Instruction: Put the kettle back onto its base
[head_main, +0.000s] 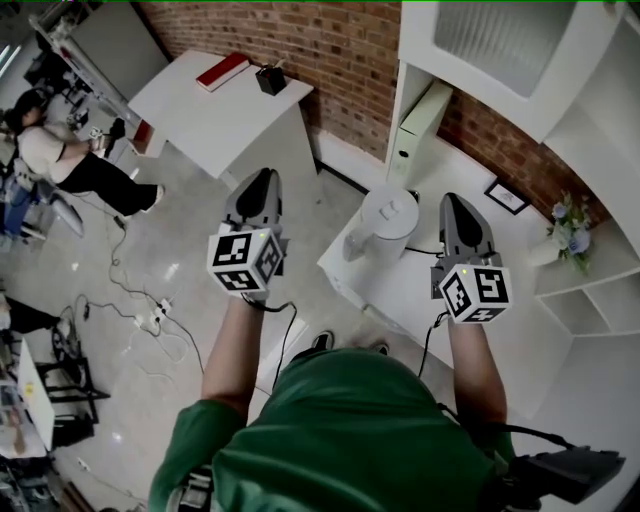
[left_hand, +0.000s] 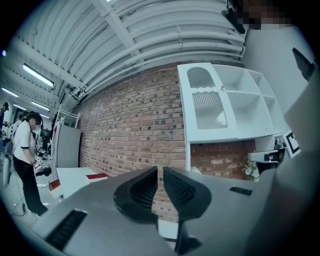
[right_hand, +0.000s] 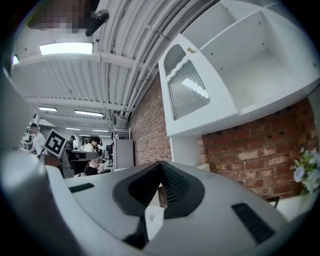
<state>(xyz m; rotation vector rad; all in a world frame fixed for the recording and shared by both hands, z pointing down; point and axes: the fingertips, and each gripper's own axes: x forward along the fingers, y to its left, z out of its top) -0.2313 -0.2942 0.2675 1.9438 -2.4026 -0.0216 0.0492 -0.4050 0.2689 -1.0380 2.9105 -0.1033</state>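
Observation:
A white kettle (head_main: 385, 220) stands upright near the left corner of a white counter (head_main: 520, 330), with a dark cord (head_main: 424, 250) running off to its right. Whether a base lies under it I cannot tell. My left gripper (head_main: 262, 176) is held level over the floor to the kettle's left, apart from it, jaws shut on nothing (left_hand: 160, 172). My right gripper (head_main: 455, 200) hovers level over the counter just right of the kettle, not touching it, jaws closed together and empty (right_hand: 160, 167). Both gripper views look at the brick wall and the white shelf unit.
A white table (head_main: 200, 115) at the back left carries a red book (head_main: 222, 72) and a black holder (head_main: 270, 80). A person (head_main: 70, 160) sits at far left. Cables and a power strip (head_main: 150, 318) lie on the floor. A picture frame (head_main: 507, 196) and flowers (head_main: 570, 228) stand against the brick wall.

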